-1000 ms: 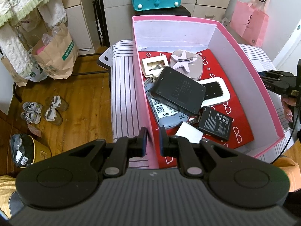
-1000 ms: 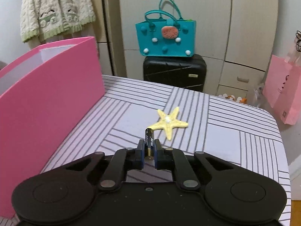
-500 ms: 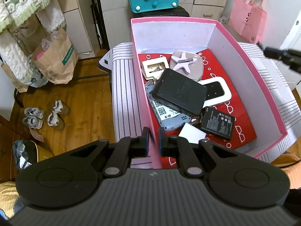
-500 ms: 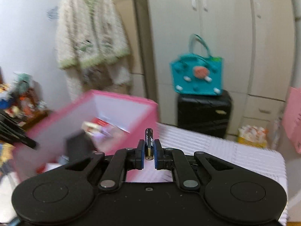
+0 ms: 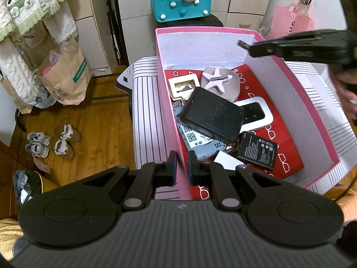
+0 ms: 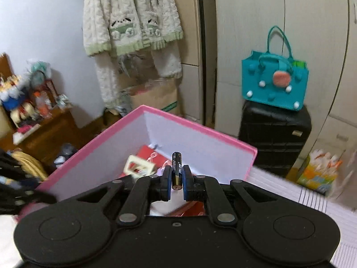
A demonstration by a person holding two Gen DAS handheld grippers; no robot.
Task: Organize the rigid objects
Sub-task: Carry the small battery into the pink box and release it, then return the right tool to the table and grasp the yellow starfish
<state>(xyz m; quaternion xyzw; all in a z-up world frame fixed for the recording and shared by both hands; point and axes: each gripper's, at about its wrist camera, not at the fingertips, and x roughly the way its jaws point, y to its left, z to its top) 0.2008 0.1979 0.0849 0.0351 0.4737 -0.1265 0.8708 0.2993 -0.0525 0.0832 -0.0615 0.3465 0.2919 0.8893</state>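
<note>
While the right gripper (image 6: 177,184) pinches a small battery (image 6: 176,170) by its lower half, that battery stands nearly upright between the pads, above the pink box (image 5: 321,120) and near the box's far right corner. The left gripper (image 5: 181,167) is pressed onto the box's near left wall, one finger on each side of it, apparently to steady the box.

Handling: the battery is a stiff, light cylinder with a smooth jacket, so it is likely to roll or pivot under a loose pinch. Grip across the barrel near mid-length, not at the end caps. It should tolerate a short drop.

Inside the box, a black charger case (image 5: 212,114) lies near the left wall, and a flat phone battery (image 5: 256,150) near the front edge. A bare red patch of liner toward the far right corner offers the clearest landing spot.
</note>
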